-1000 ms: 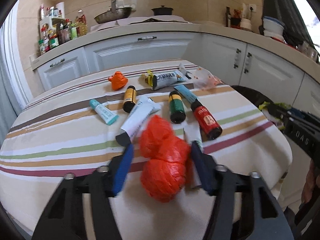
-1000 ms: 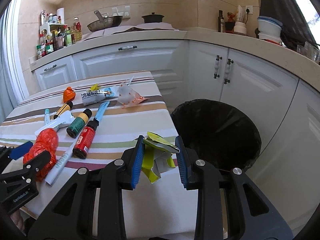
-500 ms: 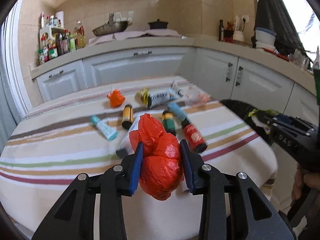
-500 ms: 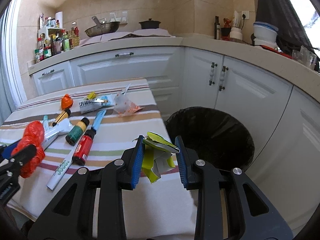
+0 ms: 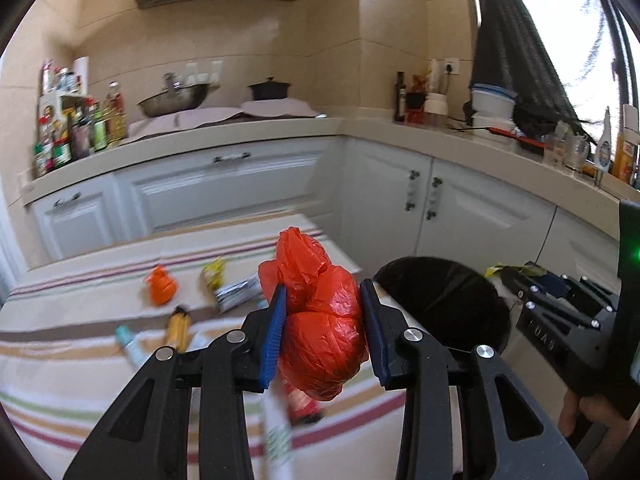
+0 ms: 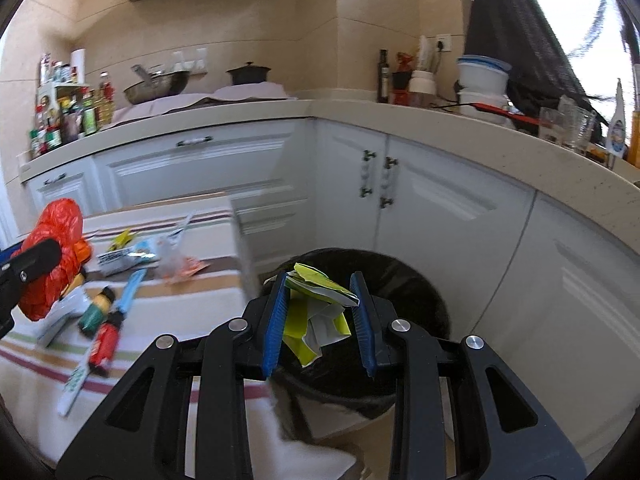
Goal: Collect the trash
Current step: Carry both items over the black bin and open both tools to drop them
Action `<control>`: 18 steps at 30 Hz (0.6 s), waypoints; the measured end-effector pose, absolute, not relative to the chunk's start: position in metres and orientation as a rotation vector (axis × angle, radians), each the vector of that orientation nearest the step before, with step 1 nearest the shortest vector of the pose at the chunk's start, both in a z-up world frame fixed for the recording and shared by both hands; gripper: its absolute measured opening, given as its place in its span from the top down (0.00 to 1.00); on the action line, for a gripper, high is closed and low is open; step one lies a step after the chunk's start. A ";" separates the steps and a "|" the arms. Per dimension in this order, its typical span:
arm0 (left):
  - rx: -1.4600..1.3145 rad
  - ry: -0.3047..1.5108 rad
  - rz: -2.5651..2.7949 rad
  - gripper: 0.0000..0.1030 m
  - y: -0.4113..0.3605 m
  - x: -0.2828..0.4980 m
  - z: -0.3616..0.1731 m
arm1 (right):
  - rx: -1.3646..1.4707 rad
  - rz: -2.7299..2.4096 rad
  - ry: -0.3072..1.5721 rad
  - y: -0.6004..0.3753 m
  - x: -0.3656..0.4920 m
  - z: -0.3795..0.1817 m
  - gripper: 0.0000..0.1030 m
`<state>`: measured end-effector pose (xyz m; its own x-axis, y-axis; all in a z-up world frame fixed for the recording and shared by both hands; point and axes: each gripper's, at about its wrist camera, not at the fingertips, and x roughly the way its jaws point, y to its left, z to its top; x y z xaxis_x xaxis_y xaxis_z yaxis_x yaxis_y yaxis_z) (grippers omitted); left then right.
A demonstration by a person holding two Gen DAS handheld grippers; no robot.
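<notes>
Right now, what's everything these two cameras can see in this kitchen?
red plastic bag: one, red-orange, clamped in the left tool, lifted off the table
crumpled wrapper: one, yellow-green and white, clamped in the right tool over the bin
trash bin: one, black liner, on the floor beside the table
striped tablecloth: one, cream with coloured stripes, on the table
small orange bag: one, on the cloth
red bottle: one, lying on the cloth
blue tube: one, beside the bottles
black pot: one, on the counter
left tool: jaws just closed on the bag
right tool: gripping the wrapper
</notes>
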<state>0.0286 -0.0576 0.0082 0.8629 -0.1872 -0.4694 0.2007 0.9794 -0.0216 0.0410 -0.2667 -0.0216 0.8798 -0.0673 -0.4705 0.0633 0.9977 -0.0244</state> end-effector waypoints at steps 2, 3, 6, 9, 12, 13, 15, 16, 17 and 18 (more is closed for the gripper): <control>0.037 0.490 -0.219 0.64 -0.069 0.040 0.009 | -0.003 -0.088 0.490 -0.276 0.049 -0.022 0.71; 0.040 0.493 -0.225 0.64 -0.074 0.045 0.009 | -0.001 -0.096 0.490 -0.280 0.053 -0.022 0.71; 0.056 0.512 -0.252 0.64 -0.096 0.066 0.005 | 0.010 -0.116 0.491 -0.293 0.065 -0.025 0.71; 0.084 0.527 -0.270 0.64 -0.116 0.082 0.001 | 0.020 -0.133 0.499 -0.304 0.078 -0.030 0.71; 0.108 0.555 -0.286 0.64 -0.133 0.095 -0.006 | 0.035 -0.148 0.510 -0.316 0.089 -0.036 0.71; 0.111 0.562 -0.291 0.64 -0.137 0.098 -0.009 | 0.038 -0.152 0.513 -0.319 0.092 -0.038 0.71; 0.129 0.583 -0.297 0.64 -0.147 0.107 -0.014 | 0.046 -0.161 0.524 -0.327 0.099 -0.043 0.71; 0.134 0.591 -0.300 0.64 -0.151 0.111 -0.016 | 0.052 -0.166 0.531 -0.332 0.103 -0.046 0.71; 0.138 0.597 -0.301 0.64 -0.154 0.114 -0.019 | 0.056 -0.169 0.535 -0.335 0.106 -0.048 0.71; 0.145 0.607 -0.299 0.64 -0.158 0.118 -0.022 | 0.061 -0.173 0.540 -0.338 0.109 -0.051 0.71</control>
